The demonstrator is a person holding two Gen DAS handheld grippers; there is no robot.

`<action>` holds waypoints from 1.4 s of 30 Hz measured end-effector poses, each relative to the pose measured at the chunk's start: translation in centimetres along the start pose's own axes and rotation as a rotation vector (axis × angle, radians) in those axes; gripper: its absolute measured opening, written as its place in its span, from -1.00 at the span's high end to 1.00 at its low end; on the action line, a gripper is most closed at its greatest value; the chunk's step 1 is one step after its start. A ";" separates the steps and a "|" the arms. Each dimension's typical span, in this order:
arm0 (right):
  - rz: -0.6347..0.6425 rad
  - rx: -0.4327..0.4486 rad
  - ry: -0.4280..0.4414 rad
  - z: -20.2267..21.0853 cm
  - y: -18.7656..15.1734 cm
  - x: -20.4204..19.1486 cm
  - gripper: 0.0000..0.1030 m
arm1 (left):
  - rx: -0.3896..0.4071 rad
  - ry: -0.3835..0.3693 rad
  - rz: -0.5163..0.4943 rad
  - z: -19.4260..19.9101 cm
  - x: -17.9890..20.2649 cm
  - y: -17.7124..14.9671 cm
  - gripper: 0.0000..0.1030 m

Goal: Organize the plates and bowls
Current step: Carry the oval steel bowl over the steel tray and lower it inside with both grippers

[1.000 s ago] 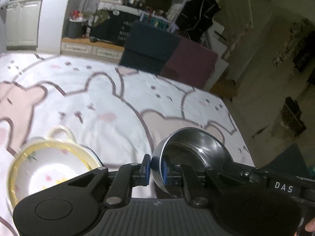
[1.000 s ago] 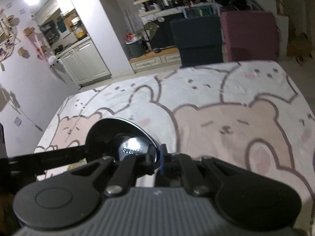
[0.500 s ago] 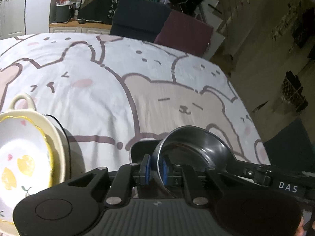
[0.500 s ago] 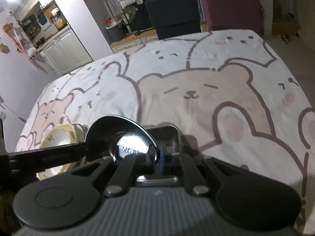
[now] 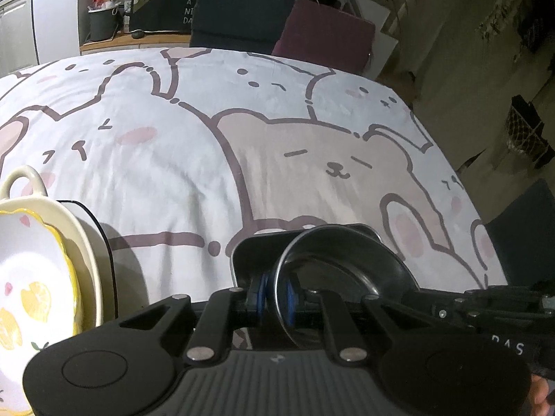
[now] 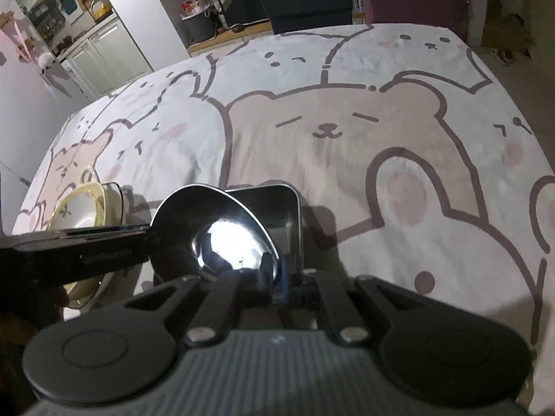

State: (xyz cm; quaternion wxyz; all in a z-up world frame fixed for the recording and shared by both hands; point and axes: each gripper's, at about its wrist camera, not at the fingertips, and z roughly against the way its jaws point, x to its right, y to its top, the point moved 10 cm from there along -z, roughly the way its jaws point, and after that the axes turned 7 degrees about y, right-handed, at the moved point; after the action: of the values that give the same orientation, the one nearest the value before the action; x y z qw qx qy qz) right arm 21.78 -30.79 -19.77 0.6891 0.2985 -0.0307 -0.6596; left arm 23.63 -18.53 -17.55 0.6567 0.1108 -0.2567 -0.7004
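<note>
A steel bowl is held between both grippers, just above a dark square metal tray on the bear-print cloth. My left gripper is shut on the bowl's near rim. My right gripper is shut on the same bowl's opposite rim; the tray shows behind it. A stack of cream and yellow lemon-print bowls sits to the left, also seen in the right wrist view.
The bear-print tablecloth covers the table, whose right edge drops to the floor. A dark and a maroon chair stand beyond the far edge. A kitchen cabinet is at far left.
Both grippers have carried the steel bowl down and forward over the square tray. The lemon-print stack has shifted leftwards in the left wrist view. The grips have not changed.
</note>
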 end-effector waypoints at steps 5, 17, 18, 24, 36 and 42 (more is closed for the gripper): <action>0.011 -0.031 -0.024 -1.1 -0.1 0.1 0.88 | 0.007 0.011 -0.039 -0.3 0.2 0.1 0.75; 0.021 -0.064 -0.049 -2.5 -0.3 0.3 0.86 | 0.020 0.021 -0.089 -1.2 0.2 0.2 0.79; 0.018 -0.064 -0.048 -2.5 -0.3 0.3 0.86 | 0.020 0.021 -0.088 -1.3 0.2 0.2 0.82; 0.011 -0.073 -0.048 -2.7 -0.3 0.2 0.81 | 0.021 0.025 -0.085 -1.5 0.1 0.3 0.82; 0.028 -0.075 -0.038 -2.9 -0.2 -0.3 0.56 | 0.025 0.022 -0.085 -1.7 -0.1 0.6 0.84; 0.017 -0.050 -0.023 -2.2 0.3 -0.4 0.53 | 0.026 0.014 -0.083 -1.5 0.0 0.7 0.84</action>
State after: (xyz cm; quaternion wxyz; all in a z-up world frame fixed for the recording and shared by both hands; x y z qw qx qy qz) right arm 22.90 -29.61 -21.28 0.7015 0.2733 -0.0248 -0.6577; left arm 24.97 -18.86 -18.50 0.6274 0.1350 -0.2563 -0.7228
